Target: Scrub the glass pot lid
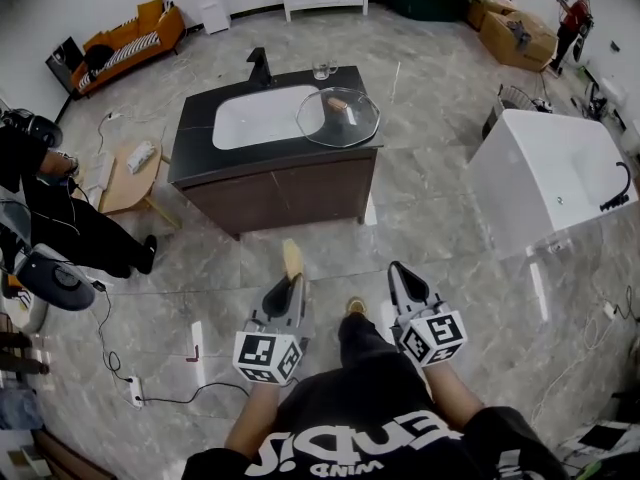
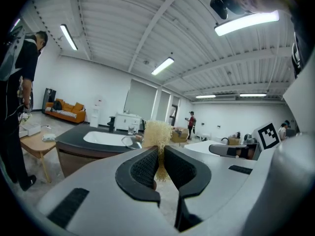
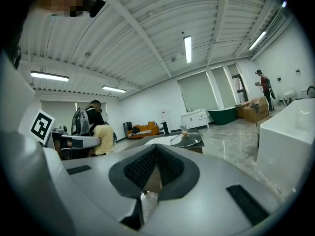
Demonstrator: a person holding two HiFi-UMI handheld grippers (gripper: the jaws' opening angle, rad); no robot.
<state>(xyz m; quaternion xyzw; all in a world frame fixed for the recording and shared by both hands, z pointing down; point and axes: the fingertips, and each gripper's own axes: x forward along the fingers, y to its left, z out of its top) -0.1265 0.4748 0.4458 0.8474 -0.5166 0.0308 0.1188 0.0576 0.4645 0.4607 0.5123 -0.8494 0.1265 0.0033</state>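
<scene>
The glass pot lid [image 1: 338, 116] lies on the dark vanity top [image 1: 200, 158], to the right of the white sink basin [image 1: 262, 116]; it also shows far off in both gripper views [image 2: 132, 141] [image 3: 187, 140]. My left gripper [image 1: 292, 280] [image 2: 160, 149] is held over the floor well short of the vanity. It is shut on a tan loofah scrubber [image 1: 292, 258] [image 2: 157, 134] that sticks up past the jaws. My right gripper [image 1: 397, 268] [image 3: 156, 146] hangs beside it, shut with nothing in it. Both point toward the vanity.
A black faucet [image 1: 260, 66] and a glass cup [image 1: 322, 69] stand at the back of the counter. A white bathtub [image 1: 555, 173] sits to the right, and a small wooden table [image 1: 130, 178] and a person [image 1: 50, 208] to the left. Cables and a power strip [image 1: 133, 391] lie on the floor.
</scene>
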